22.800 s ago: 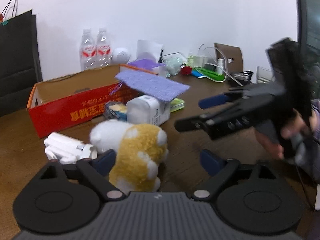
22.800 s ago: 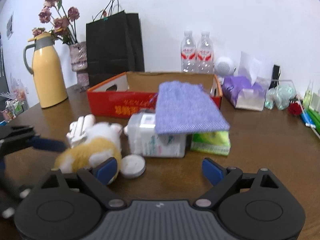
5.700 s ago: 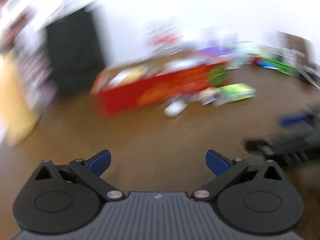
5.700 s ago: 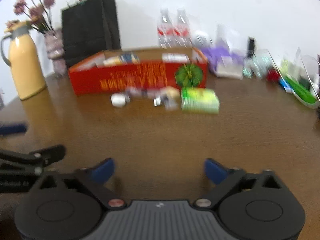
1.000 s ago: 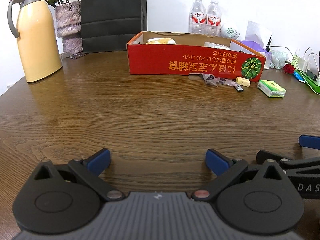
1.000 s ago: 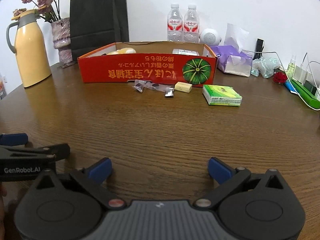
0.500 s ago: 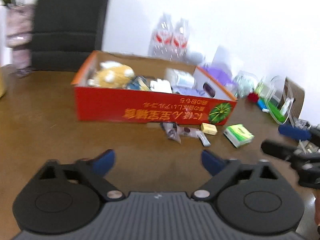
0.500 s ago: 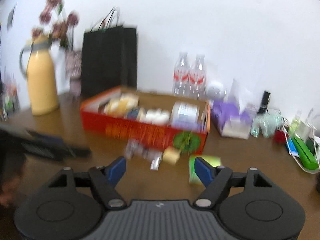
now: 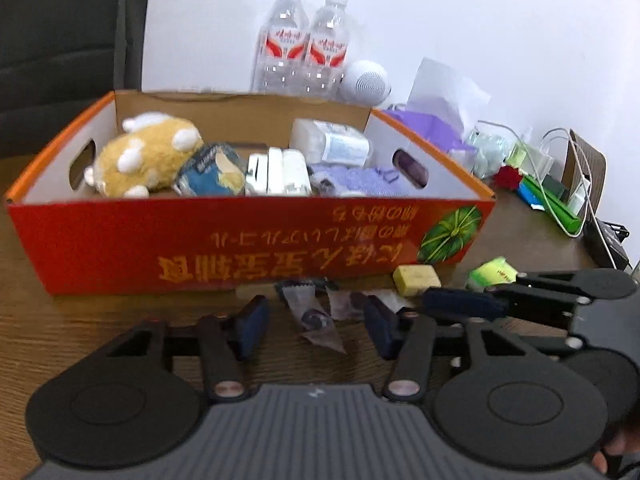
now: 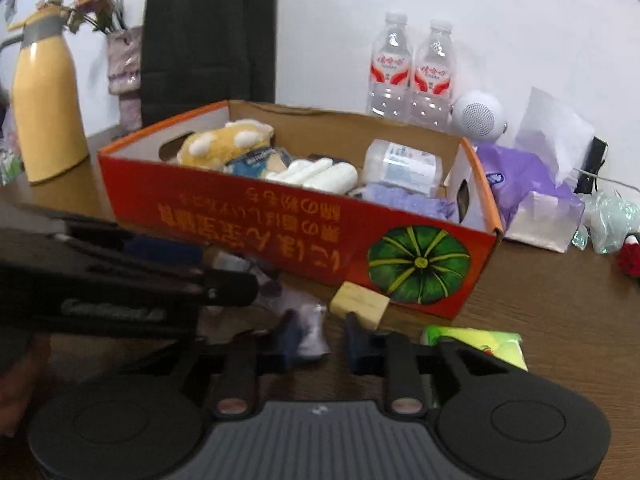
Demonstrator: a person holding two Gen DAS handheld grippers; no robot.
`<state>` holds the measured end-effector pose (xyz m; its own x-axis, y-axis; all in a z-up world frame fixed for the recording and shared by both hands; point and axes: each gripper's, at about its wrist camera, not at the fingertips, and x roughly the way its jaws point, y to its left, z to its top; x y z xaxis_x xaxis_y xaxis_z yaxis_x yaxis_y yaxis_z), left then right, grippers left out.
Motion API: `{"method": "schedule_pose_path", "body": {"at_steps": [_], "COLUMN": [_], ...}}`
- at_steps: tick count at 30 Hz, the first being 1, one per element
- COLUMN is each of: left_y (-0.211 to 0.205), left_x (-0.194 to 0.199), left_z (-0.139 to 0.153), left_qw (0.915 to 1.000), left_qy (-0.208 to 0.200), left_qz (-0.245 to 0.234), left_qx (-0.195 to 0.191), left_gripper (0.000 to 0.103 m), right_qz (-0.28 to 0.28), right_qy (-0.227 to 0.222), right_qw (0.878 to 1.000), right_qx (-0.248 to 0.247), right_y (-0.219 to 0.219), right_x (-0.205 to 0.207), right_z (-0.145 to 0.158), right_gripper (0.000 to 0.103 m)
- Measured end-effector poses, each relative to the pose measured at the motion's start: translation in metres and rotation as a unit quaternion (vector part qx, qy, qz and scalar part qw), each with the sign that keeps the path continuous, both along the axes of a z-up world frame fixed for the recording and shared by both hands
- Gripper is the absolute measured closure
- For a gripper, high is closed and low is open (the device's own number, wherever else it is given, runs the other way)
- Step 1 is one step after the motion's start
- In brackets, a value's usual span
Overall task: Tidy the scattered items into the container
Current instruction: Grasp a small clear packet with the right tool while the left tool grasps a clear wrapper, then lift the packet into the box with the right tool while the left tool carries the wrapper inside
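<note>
The red cardboard box (image 9: 248, 240) (image 10: 280, 220) holds a plush toy (image 9: 146, 156), a snack bag, white items, a wipes pack and a purple cloth. In front of it lie clear candy wrappers (image 9: 312, 314), a yellow block (image 9: 416, 278) (image 10: 360, 300) and a green tissue pack (image 9: 494, 274) (image 10: 476, 340). My left gripper (image 9: 314, 326) is open, its fingers on either side of a wrapper. My right gripper (image 10: 318, 338) is half open around a whitish wrapper (image 10: 312, 330), just short of the yellow block. Each gripper shows in the other's view.
Two water bottles (image 10: 412, 68), a white speaker (image 10: 478, 114) and a purple tissue pack (image 10: 528, 192) stand behind the box. A yellow jug (image 10: 46, 104), a flower vase and a black bag (image 10: 208, 36) stand at the left. Cables and green items (image 9: 552, 200) lie at the far right.
Both grippers have moved forward and down, close to the box front. Their jaws have narrowed around the wrappers on the table.
</note>
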<state>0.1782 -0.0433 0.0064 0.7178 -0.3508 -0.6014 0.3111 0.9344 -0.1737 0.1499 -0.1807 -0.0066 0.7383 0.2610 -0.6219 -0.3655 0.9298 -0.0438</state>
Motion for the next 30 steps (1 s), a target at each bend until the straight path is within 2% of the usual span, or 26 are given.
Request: {"method": "schedule_pose_path", "body": {"at_steps": [4, 8, 11, 14, 17, 19, 22, 27, 30], "left_y": [-0.001, 0.004, 0.007, 0.001, -0.002, 0.001, 0.007, 0.009, 0.015], "left_x": [-0.006, -0.015, -0.015, -0.009, -0.005, -0.002, -0.004, -0.023, -0.041], "left_z": [-0.002, -0.002, 0.0, 0.0, -0.001, -0.001, 0.001, 0.003, 0.006], "left_qw": [0.9995, 0.9983, 0.998, 0.9989, 0.9987, 0.9992, 0.9998, 0.9995, 0.9992], "left_qy": [-0.016, -0.024, -0.018, -0.015, -0.018, -0.011, 0.003, -0.001, -0.001], "left_qz": [0.002, 0.007, 0.028, 0.006, -0.007, -0.005, 0.001, 0.005, 0.03], "left_qx": [0.026, 0.053, 0.054, 0.045, 0.047, 0.039, 0.019, 0.03, 0.027], "left_gripper": [0.062, 0.063, 0.053, 0.049, 0.057, 0.077, 0.085, 0.088, 0.088], "right_qz": [-0.001, -0.014, -0.02, -0.019, -0.013, -0.011, -0.01, -0.01, -0.01], "right_qy": [-0.003, 0.021, 0.022, 0.019, 0.016, 0.016, 0.015, 0.014, 0.017], "right_qw": [1.0, 0.999, 0.999, 0.999, 0.999, 0.999, 0.999, 0.999, 0.999], "right_qx": [-0.003, 0.029, 0.037, 0.032, 0.032, 0.032, 0.034, 0.034, 0.029], "right_y": [0.001, -0.018, -0.024, -0.021, -0.018, -0.017, -0.018, -0.018, -0.016], "right_x": [-0.003, -0.004, -0.008, -0.01, -0.012, -0.013, -0.012, -0.013, -0.014], "right_z": [0.0, 0.004, 0.003, 0.003, 0.002, 0.003, 0.003, 0.002, 0.004], "right_gripper": [0.092, 0.092, 0.092, 0.092, 0.092, 0.092, 0.092, 0.092, 0.092]}}
